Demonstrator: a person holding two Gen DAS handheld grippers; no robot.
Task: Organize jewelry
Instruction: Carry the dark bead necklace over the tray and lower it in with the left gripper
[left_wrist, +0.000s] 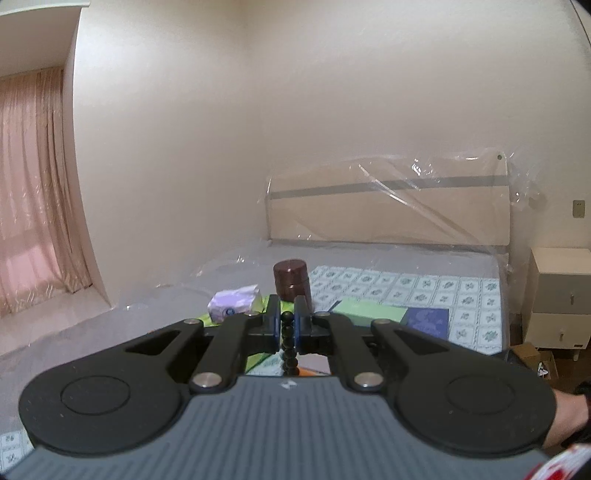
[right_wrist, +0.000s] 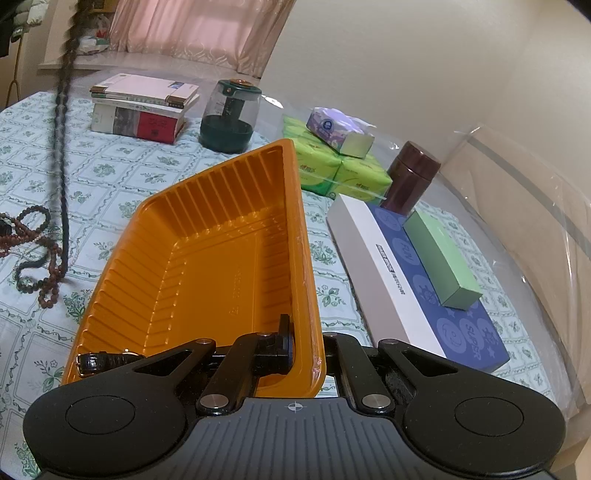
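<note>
The left gripper (left_wrist: 287, 325) is pinching a string of round black beads (left_wrist: 288, 343) between its blue pads; in the right wrist view this strand is hanging blurred at the far left, its low end on the flowered cloth (right_wrist: 155, 173). The right gripper (right_wrist: 299, 347) is closed on the near right rim of the ribbed orange plastic tray (right_wrist: 207, 258), which is tilting. A glossy black strap (right_wrist: 96, 362) is lying in the tray's near left corner. More brown beads (right_wrist: 40, 251) are lying left of the tray.
</note>
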